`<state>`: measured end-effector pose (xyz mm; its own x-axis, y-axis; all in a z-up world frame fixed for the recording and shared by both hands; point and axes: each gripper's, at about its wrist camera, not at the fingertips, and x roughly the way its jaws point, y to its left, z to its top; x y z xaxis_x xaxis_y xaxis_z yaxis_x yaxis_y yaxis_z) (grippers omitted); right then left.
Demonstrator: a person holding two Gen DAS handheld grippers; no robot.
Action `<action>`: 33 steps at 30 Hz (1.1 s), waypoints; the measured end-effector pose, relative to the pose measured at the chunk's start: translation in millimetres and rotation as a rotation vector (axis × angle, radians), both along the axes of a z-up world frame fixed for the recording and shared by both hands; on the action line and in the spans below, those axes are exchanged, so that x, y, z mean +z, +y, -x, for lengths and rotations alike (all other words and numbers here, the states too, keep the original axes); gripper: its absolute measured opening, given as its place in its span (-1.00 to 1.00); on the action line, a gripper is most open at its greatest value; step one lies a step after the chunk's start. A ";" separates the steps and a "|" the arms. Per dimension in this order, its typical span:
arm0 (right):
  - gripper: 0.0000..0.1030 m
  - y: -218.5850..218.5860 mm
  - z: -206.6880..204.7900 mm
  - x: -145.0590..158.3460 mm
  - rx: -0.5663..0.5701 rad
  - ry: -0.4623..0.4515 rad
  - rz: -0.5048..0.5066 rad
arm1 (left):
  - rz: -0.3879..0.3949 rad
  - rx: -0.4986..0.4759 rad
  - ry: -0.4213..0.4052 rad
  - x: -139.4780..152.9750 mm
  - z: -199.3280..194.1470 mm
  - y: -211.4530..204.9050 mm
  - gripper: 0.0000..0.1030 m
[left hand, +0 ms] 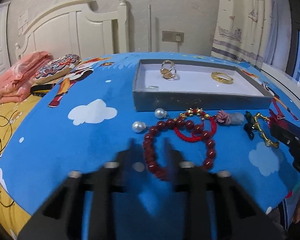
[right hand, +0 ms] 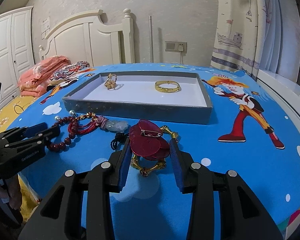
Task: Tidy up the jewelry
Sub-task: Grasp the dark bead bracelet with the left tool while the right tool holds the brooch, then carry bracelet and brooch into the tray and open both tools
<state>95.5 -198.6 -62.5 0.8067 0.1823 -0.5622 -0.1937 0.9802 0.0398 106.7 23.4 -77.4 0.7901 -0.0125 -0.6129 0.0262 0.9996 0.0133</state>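
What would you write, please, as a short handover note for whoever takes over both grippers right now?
Left gripper: open, empty, blurred, fingers either side of the near-left arc of the dark red bead bracelet.
Right gripper: open, its fingers flanking the red disc brooch, which lies over a gold segmented bangle; not yet closed.
Done: a gold ring-like piece and a gold bangle are in the grey tray, plus a small clear piece by its near wall.
Left, all on the blue cloth in front of the tray: two pearls, red cord bracelet, pale stone pendant, black cord, brooch, both bracelets.
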 end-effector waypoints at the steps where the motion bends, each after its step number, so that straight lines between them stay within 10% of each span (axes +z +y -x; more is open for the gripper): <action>1: -0.29 0.0 -0.1 0.1 0.000 0.000 0.000 | 0.001 0.001 -0.002 -0.2 0.5 -0.1 -0.78; 33: -0.29 21.6 54.1 47.0 0.051 -0.140 0.020 | 0.071 -0.146 -0.218 63.6 66.9 -42.3 -0.81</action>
